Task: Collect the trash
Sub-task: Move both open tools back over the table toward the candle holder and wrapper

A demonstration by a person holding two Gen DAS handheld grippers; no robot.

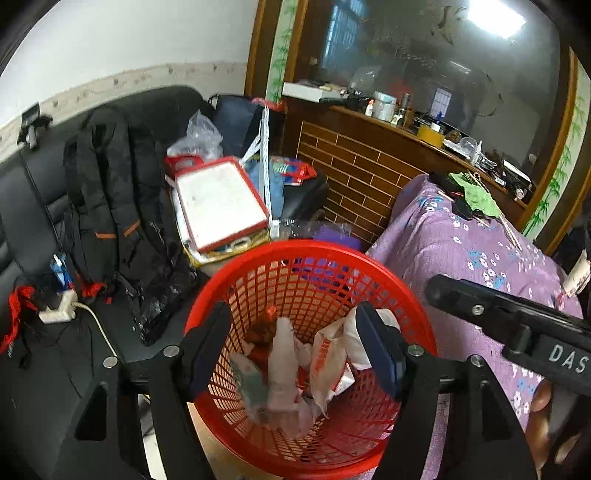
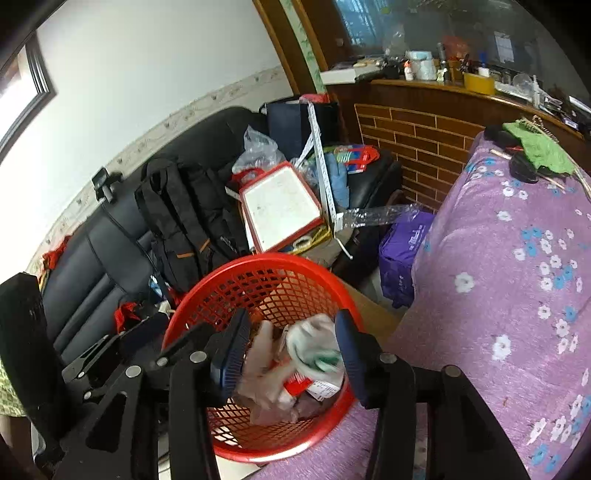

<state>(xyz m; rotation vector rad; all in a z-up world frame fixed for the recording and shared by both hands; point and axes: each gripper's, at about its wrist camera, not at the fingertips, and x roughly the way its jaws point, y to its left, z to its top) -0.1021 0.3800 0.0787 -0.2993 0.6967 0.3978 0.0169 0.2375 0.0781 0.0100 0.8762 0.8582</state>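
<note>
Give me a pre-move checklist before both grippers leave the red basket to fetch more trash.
1. Left gripper fingers apart, nothing pinched: ok.
2. Right gripper clear of the blurred wrapper between its fingers: cannot tell.
3. Trash lying inside the red basket: ok.
4. Basket upright: ok.
5. Room left in basket: ok.
6. More trash on the purple tablecloth, green scraps at far end: ok.

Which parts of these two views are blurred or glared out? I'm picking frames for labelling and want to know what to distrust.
Left wrist view: the trash in the red basket is smeared by motion, a ceiling light's reflection blows out the glass, and fisheye bends the wall border. Right wrist view: the white and green wrapper between the fingers is blurred; the sofa clutter stays sharp.
</note>
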